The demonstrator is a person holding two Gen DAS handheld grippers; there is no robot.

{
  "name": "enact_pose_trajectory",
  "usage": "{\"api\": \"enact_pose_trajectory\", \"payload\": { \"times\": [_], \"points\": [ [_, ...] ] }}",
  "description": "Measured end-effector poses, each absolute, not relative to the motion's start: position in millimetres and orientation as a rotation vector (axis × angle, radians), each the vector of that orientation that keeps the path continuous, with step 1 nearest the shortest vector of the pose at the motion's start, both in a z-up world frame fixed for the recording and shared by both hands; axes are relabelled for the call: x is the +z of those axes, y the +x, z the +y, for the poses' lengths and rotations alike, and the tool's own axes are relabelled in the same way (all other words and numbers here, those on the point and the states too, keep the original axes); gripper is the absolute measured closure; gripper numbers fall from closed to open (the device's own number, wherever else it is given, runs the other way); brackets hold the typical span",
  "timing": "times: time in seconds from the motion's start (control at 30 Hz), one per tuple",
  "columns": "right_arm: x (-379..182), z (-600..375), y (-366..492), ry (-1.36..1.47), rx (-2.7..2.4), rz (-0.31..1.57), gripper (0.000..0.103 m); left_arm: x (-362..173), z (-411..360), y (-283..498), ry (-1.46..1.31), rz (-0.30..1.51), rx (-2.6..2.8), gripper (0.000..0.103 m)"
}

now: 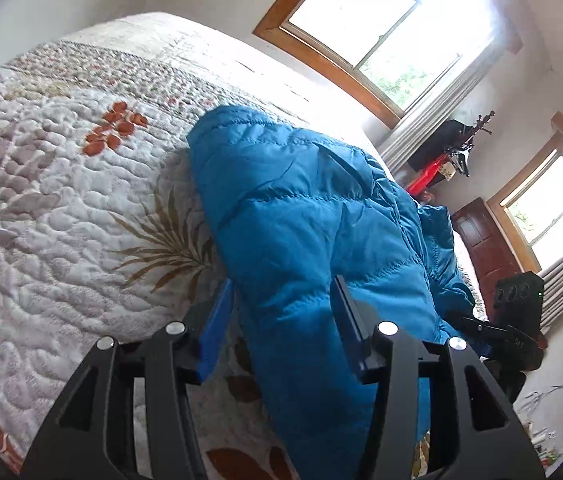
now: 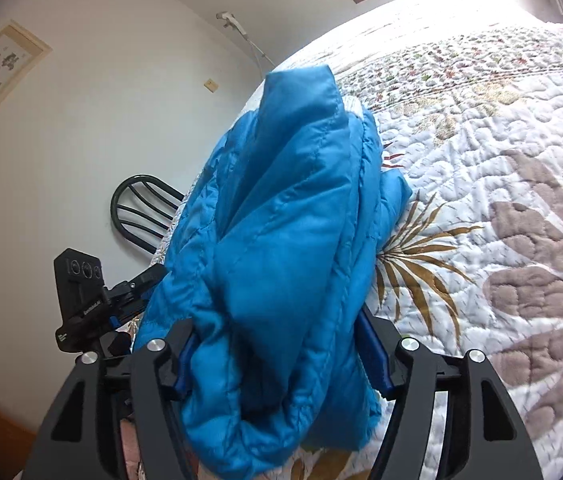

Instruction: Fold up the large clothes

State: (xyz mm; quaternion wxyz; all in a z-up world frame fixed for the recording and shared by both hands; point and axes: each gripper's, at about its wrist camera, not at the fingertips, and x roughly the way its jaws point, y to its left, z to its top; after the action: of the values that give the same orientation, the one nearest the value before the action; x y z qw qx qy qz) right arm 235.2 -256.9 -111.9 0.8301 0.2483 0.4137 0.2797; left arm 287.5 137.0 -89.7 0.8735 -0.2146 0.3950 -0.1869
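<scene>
Left wrist: left gripper jaws part-open astride blue jacket on bed quilt; right gripper jaws wide, bunched jacket between.

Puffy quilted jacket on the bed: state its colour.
Bright blue jacket, seen best in the right wrist view.

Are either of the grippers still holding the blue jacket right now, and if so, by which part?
Neither clearly grips. The blue jacket lies between both sets of jaws, but the left gripper stands open with gaps beside the fabric. The right gripper straddles a bunched edge; pad contact cannot be told.
</scene>
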Motion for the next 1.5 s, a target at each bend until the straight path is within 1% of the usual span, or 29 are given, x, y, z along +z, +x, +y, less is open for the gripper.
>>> {"api": "enact_pose_trajectory", "payload": {
  "times": [0.1, 0.13, 0.27, 0.33, 0.4, 0.57, 0.63, 0.77, 0.8, 0.83, 0.87, 0.93, 0.97, 1.03, 1.13, 1.17, 1.23, 1.5],
  "points": [
    [-100.5, -265.9, 210.0, 0.506, 0.587, 0.846, 0.036, -69.0, 130.9, 255.3, -0.38, 0.765, -0.346, 0.047],
    [-98.1, -267.4, 202.5, 0.499, 0.582, 0.84, 0.036, -64.6, 127.7, 245.5, -0.364, 0.75, -0.339, 0.046],
    [-96.8, -268.2, 179.6, 0.446, 0.551, 0.842, 0.04, -62.5, 115.1, 222.7, -0.309, 0.747, -0.319, 0.046],
    [-103.9, -268.2, 177.9, 0.444, 0.531, 0.863, 0.046, -71.6, 108.1, 220.6, -0.281, 0.78, -0.307, 0.046],
    [-111.5, -262.9, 185.2, 0.458, 0.512, 0.903, 0.048, -83.0, 103.2, 223.2, -0.26, 0.808, -0.289, 0.045],
    [-133.9, -251.7, 191.8, 0.409, 0.462, 0.972, 0.048, -98.4, 98.8, 220.8, -0.218, 0.812, -0.281, 0.044],
    [-142.8, -251.9, 195.6, 0.43, 0.462, 0.998, 0.048, -103.6, 96.5, 220.8, -0.205, 0.816, -0.274, 0.044],
    [-138.6, -255.6, 191.3, 0.452, 0.46, 0.981, 0.048, -99.7, 99.9, 221.3, -0.224, 0.82, -0.265, 0.044],
    [-134.4, -255.4, 185.7, 0.438, 0.446, 0.968, 0.047, -97.6, 100.4, 220.1, -0.218, 0.822, -0.254, 0.044],
    [-128.9, -255.2, 179.9, 0.423, 0.433, 0.953, 0.043, -93.7, 99.8, 215.8, -0.207, 0.817, -0.238, 0.044],
    [-123.0, -254.6, 172.8, 0.401, 0.415, 0.937, 0.043, -89.3, 98.5, 210.2, -0.192, 0.806, -0.218, 0.043],
    [-112.0, -252.9, 157.7, 0.347, 0.374, 0.91, 0.042, -81.5, 94.6, 198.9, -0.144, 0.79, -0.168, 0.021],
    [-107.9, -251.7, 150.0, 0.32, 0.355, 0.897, 0.041, -77.9, 92.5, 192.5, -0.127, 0.78, -0.153, 0.019],
    [-100.4, -248.4, 134.0, 0.266, 0.318, 0.87, 0.029, -71.4, 87.5, 178.1, -0.098, 0.764, -0.127, 0.016],
    [-93.1, -242.9, 107.4, 0.201, 0.291, 0.833, 0.016, -63.8, 82.9, 159.0, -0.089, 0.752, -0.109, 0.012],
    [-90.9, -240.9, 99.8, 0.182, 0.285, 0.825, 0.014, -61.9, 82.1, 153.4, -0.088, 0.748, -0.097, 0.011],
    [-86.7, -235.2, 85.0, 0.14, 0.263, 0.805, 0.004, -59.7, 81.7, 143.9, -0.088, 0.747, -0.073, 0.009],
    [-71.5, -213.0, 43.1, 0.056, 0.17, 0.755, 0.004, -43.6, 72.2, 103.1, -0.045, 0.705, -0.001, 0.007]
  ]
}}
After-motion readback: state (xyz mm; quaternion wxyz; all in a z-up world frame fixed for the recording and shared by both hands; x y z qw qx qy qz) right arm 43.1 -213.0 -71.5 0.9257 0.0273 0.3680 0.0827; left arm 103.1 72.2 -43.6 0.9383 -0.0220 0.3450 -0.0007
